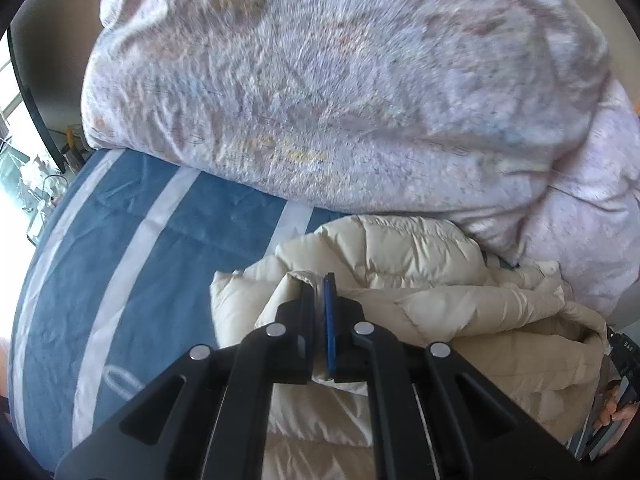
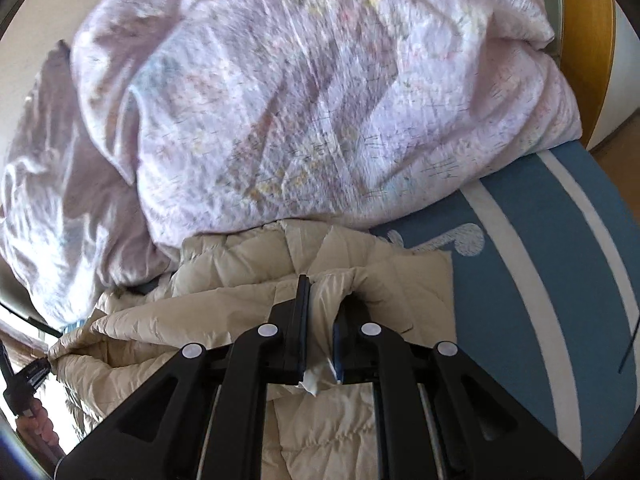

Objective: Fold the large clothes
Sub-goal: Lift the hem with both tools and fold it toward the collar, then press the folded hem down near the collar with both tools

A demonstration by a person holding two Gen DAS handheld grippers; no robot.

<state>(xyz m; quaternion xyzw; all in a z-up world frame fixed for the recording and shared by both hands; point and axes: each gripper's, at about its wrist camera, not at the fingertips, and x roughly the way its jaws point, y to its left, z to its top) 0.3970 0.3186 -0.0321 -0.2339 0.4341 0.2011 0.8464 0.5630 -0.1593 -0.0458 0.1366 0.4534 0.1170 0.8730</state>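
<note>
I have my left gripper (image 1: 320,280) clamped on a fold of the cream jacket (image 1: 420,256) and my right gripper (image 2: 324,292) pinching another fold of it, the jacket lying bunched on the blue striped sheet (image 1: 132,248), against the pink duvet (image 1: 320,80) heaped beyond.

The left gripper (image 1: 319,280) points steeply down at the cream puffer jacket (image 1: 420,252), its two black fingers (image 1: 306,308) almost together and pinching a thin fold of the jacket's edge. The right gripper (image 2: 326,292) is pitched down at the jacket too, jaws slightly wider, clamped on a thicker bunched fold. Each gripper shows at the far side of the jacket in the other's view, with the person's bare hand (image 1: 618,414) wrapped around its handle.
</note>
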